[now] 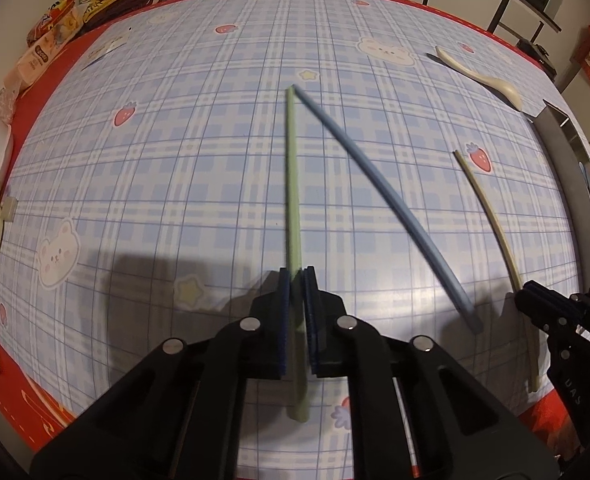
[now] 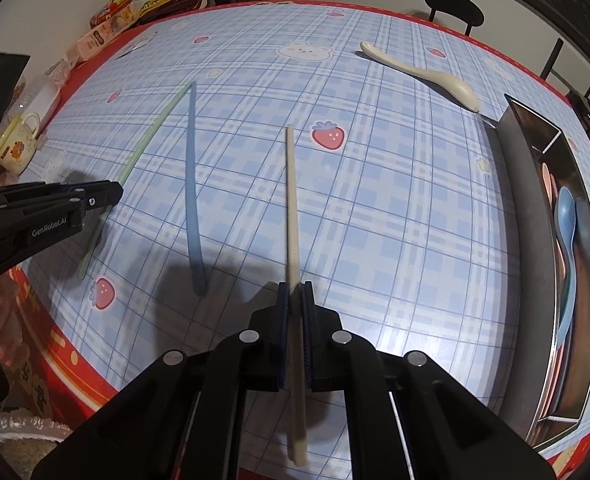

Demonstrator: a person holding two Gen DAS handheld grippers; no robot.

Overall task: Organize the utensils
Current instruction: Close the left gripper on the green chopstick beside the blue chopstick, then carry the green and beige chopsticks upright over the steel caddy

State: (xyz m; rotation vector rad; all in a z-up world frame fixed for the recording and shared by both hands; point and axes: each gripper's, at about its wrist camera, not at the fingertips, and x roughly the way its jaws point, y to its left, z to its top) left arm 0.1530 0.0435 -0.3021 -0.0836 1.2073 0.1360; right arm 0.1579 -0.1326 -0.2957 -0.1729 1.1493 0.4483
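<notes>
The left hand-held gripper (image 1: 297, 280) is clenched on the green chopstick (image 1: 293, 184); the right hand-held gripper (image 2: 295, 292) grasps the cream chopstick (image 2: 291, 200) — the blue chopstick (image 1: 379, 196) lies between them on the checked surface (image 1: 175, 160); a cream spoon (image 2: 423, 74) lies near the metal tray (image 2: 523, 200).

Three chopsticks (image 2: 193, 184) are laid on the table (image 2: 395, 240). A spoon (image 2: 423, 74) is placed behind them. To the right, spoons (image 2: 566, 240) are contained in a metal tray (image 2: 515, 200).

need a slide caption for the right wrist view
Right gripper shut on a cream chopstick; blue chopstick on the plaid tablecloth, metal tray with spoons at right.
</notes>
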